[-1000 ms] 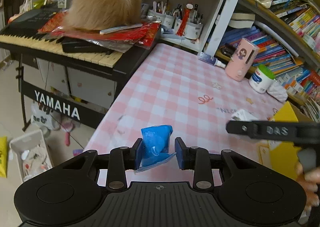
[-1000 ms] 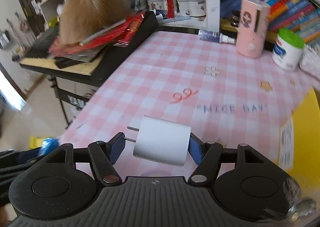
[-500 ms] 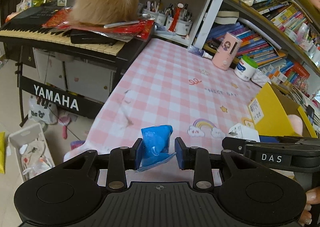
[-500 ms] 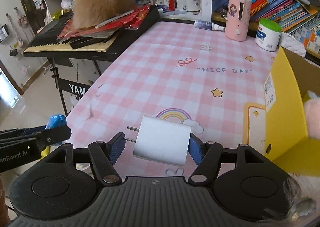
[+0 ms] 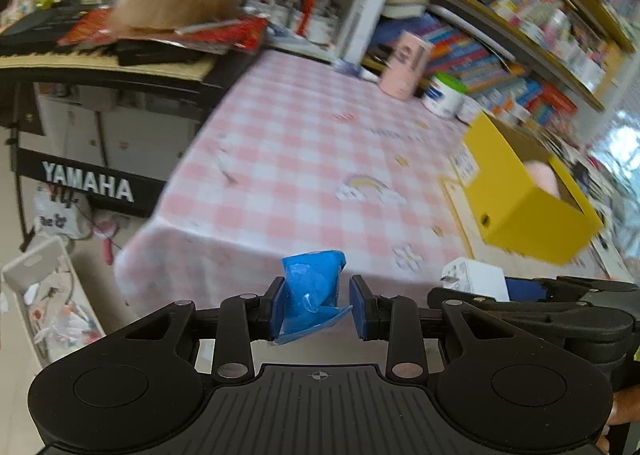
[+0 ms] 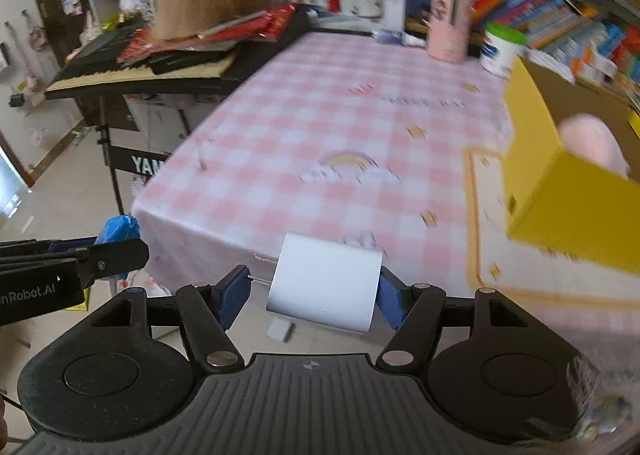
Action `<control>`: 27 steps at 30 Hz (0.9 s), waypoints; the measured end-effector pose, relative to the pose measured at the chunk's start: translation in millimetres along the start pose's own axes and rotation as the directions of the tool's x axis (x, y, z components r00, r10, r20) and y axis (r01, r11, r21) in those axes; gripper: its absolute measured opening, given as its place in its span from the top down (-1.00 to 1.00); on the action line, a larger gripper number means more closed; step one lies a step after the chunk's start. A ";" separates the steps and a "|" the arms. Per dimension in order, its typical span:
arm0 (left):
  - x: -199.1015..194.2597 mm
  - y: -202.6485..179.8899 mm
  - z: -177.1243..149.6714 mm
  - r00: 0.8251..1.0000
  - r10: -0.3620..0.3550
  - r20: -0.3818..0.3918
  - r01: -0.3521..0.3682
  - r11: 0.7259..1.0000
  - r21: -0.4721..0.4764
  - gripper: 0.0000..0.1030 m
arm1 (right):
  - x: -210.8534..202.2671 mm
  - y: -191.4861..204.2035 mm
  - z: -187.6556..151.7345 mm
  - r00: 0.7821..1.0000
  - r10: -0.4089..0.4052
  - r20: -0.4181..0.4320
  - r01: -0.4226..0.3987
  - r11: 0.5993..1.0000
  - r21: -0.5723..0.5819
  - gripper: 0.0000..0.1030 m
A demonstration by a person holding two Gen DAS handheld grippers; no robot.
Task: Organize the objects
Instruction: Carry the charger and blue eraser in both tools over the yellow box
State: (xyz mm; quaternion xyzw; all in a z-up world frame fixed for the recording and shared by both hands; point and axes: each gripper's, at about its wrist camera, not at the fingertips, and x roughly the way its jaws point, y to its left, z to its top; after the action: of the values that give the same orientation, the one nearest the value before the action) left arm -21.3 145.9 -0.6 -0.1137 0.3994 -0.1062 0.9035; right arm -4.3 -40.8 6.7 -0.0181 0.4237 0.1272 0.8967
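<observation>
Blue packet (image 5: 311,287) and white charger (image 6: 325,283), both gripped, hover off tablecloth edge (image 6: 224,227).

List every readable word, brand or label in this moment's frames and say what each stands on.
"YAMAHA": black panel of the keyboard stand; the right wrist view shows only "YAN".
"nRobot.AI": side of the left hand-held gripper, its start cut off.
Tablecloth lettering: blurred, unreadable.
Yellow box sticker, book spines, white jar label: too blurred or small.
</observation>
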 end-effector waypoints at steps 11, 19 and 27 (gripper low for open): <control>12.3 -46.1 -11.1 0.988 -0.133 -0.077 0.142 0.981 0.131 0.39 | -33.7 -36.6 -44.1 0.993 -0.115 -0.018 0.116 0.981 0.157 -0.25; 29.4 -87.3 -10.5 0.972 -0.201 -0.124 0.224 0.952 0.211 0.39 | -51.2 -67.8 -63.2 0.981 -0.190 -0.029 0.191 0.951 0.242 -0.25; 50.3 -139.5 -7.4 0.953 -0.250 -0.173 0.291 0.913 0.285 0.39 | -71.3 -115.4 -78.8 0.965 -0.260 -0.033 0.256 0.904 0.343 -0.25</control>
State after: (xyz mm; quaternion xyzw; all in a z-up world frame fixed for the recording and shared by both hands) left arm -7.8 -2.1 -0.1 -0.0185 0.4177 -0.2988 0.8579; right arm -79.1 -178.6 2.0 0.0842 0.4273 -0.0686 0.8976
